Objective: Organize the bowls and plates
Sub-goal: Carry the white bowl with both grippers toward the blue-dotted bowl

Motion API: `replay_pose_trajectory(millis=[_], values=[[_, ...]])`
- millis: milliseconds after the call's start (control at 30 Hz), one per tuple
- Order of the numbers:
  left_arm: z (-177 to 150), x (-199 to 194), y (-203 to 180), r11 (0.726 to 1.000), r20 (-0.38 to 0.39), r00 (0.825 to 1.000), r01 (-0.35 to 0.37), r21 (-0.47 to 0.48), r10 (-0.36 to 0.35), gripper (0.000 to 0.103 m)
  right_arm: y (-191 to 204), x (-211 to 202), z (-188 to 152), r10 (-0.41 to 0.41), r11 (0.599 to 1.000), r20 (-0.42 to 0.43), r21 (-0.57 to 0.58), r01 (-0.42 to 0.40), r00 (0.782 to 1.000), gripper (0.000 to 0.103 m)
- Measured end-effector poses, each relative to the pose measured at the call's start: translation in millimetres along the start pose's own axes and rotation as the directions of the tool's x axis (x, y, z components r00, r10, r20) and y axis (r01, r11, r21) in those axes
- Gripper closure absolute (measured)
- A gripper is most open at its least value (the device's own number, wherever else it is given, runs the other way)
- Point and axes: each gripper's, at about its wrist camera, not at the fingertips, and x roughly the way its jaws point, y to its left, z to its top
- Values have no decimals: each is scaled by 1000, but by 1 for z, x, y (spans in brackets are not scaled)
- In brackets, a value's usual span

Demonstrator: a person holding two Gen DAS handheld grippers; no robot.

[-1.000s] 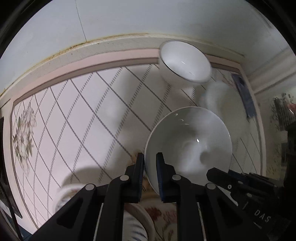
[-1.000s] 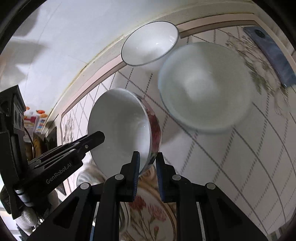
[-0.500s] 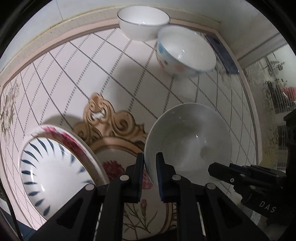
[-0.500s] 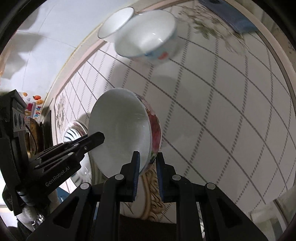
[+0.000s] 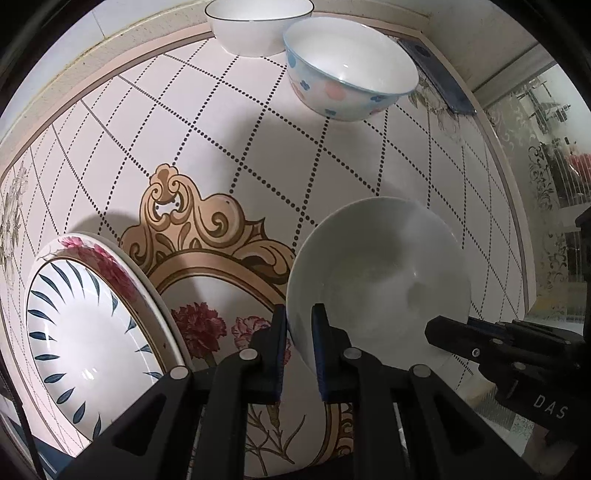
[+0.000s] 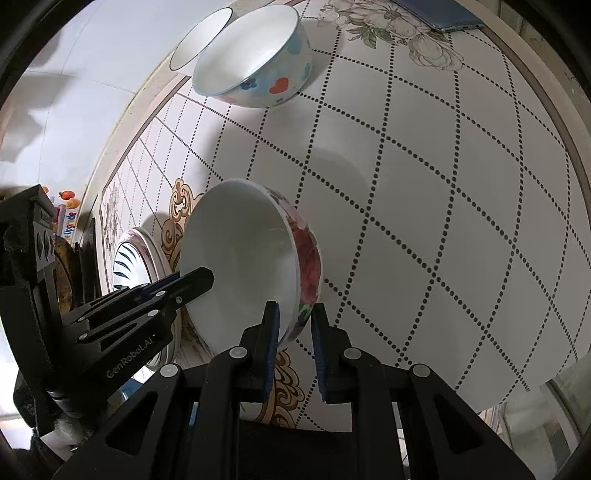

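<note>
Bowls are half sorted, I judge: the rose-patterned bowl (image 6: 255,266) is pinched by its rim in both my left tool (image 5: 298,334) and right tool (image 6: 293,332), tilted above the counter (image 6: 443,221). Spotted bowl (image 5: 351,70) and white bowl (image 5: 258,26) sit touching at the back; stacked plates (image 5: 85,332) wait left.
</note>
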Motion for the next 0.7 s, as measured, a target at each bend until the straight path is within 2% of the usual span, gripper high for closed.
replay_pose_trajectory(millis=[233,400,433,467,500,533,600,700], values=[[4,3,-8,1000,-1,1000,-10,20,10,92,1,6,1,5,1000,-22,16,-5,1000,84],[17,-45,-1,1000,88,996,29,-2,-29,89,-1,0,5,34,999,-81,44,-30,996,81],[24,-56,3,999,111,993,38,-19,-36,85,0,-8,7,30,999,-76,32,-27,997,73],[31,-64,6,998,130,991,47,-34,-42,72,1,-17,10,31,999,-61,25,-30,998,63],[43,-71,10,997,154,987,63,-51,-54,55,1,-27,15,41,999,-40,21,-40,998,58],[53,-74,14,996,176,983,67,-64,-55,45,0,-37,21,55,998,-14,19,-54,998,52],[81,-74,21,992,213,976,60,-107,-37,44,0,-58,42,82,996,59,13,-83,995,47],[120,-53,28,982,170,982,109,-153,-83,44,1,-73,81,74,997,159,-5,-74,985,47]])
